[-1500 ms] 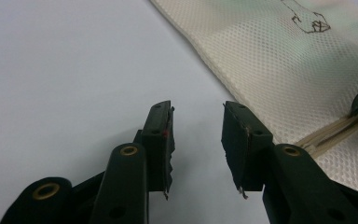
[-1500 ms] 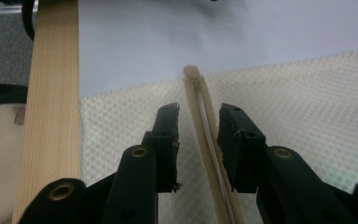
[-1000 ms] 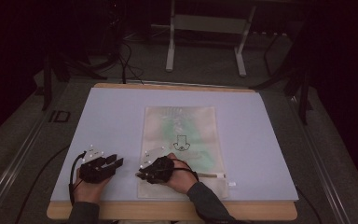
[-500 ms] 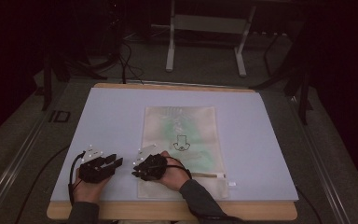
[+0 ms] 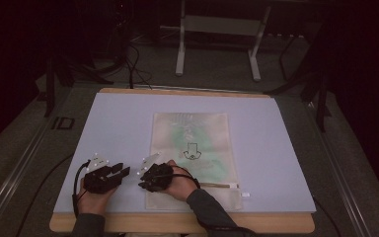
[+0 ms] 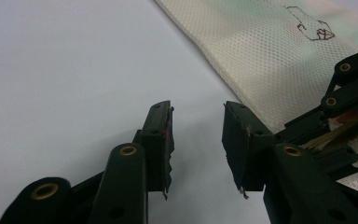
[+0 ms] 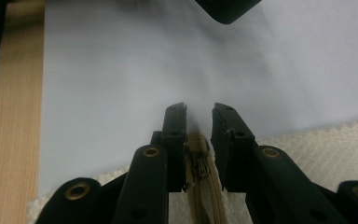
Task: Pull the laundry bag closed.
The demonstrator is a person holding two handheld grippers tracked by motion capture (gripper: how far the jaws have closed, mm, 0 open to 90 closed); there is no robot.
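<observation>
Clearly the work in hand is the zipper (image 7: pixel 200 186) of a flat mesh bag (image 5: pixel 192 148), which lies on the pale sheet (image 5: pixel 123 123) covering the table (image 5: pixel 177 222), its length running away from the person and its zipped edge nearest them. In the high view the zipper line runs along that near edge toward a small tab (image 5: pixel 245 194) at the bag's right end, well apart from both grippers.

The right gripper (image 5: pixel 150 178) sits at the bag's near-left corner. In the right gripper view its jaws straddle the tan zipper tape, with a small dark piece, likely the slider, between them; a gap shows on each side, so the jaws look slack around it, not clenched.

The left gripper (image 5: pixel 113 174) rests on the bare sheet just beside the bag's left edge. In the left gripper view its jaws (image 6: pixel 198 140) stand apart with nothing between them and the mesh lies off to one side.

Judged from this, the slider has reached the left end of its travel, so 1 pass of the zipper seems finished or nearly so. Whether that leaves the bag shut or unzipped cannot be told from these pictures. What seems left is to let go fully and, if the bag is now unzipped, to part its mouth with the 2 grippers.
</observation>
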